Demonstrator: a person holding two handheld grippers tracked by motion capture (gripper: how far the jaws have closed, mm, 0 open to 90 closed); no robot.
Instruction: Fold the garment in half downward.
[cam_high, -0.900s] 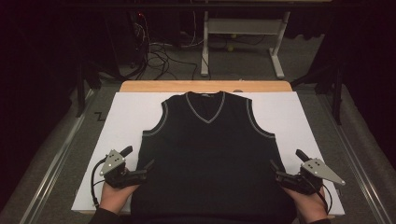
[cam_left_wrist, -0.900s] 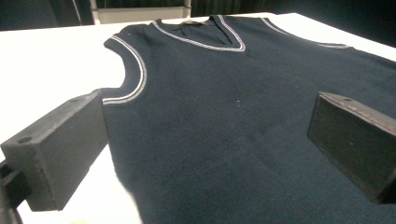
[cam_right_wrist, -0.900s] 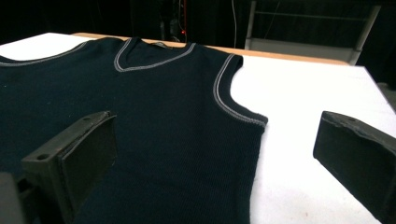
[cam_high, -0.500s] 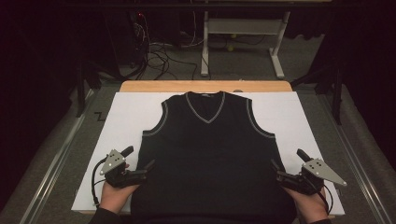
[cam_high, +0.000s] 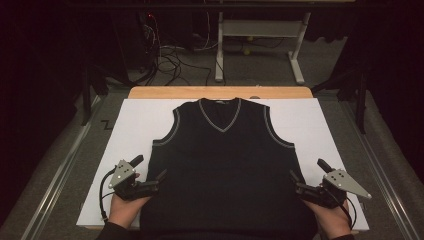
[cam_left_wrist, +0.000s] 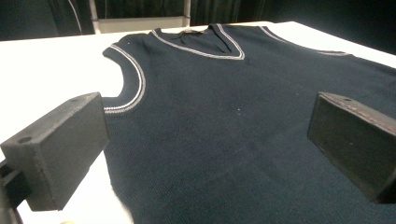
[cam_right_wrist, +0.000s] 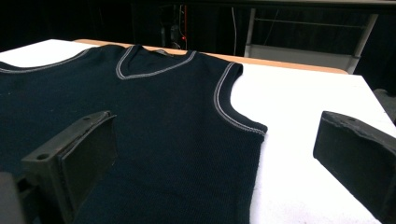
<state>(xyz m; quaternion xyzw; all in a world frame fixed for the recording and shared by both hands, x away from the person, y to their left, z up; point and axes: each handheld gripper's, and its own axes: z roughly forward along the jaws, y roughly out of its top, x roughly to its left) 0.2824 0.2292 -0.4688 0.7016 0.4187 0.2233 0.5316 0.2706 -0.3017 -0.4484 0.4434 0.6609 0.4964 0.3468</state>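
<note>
A dark navy sleeveless V-neck vest (cam_high: 225, 170) with pale trim lies flat on a white sheet (cam_high: 130, 125), neck to the far side. My left gripper (cam_high: 157, 182) rests low at the vest's left side near the hem, jaws open. In the left gripper view the left gripper (cam_left_wrist: 208, 121) has one jaw over the sheet and one over the vest (cam_left_wrist: 224, 116), with nothing pinched. My right gripper (cam_high: 296, 182) mirrors it at the vest's right side. Its jaws stand open across the side edge, seen between the right gripper (cam_right_wrist: 217, 135) jaws over the vest (cam_right_wrist: 154, 102).
The sheet covers a wooden table whose far edge (cam_high: 220, 92) shows beyond the collar. Metal rails (cam_high: 60, 175) run along both sides of the table. Behind it are floor cables (cam_high: 170, 60) and a white table frame (cam_high: 260, 30) in a dark room.
</note>
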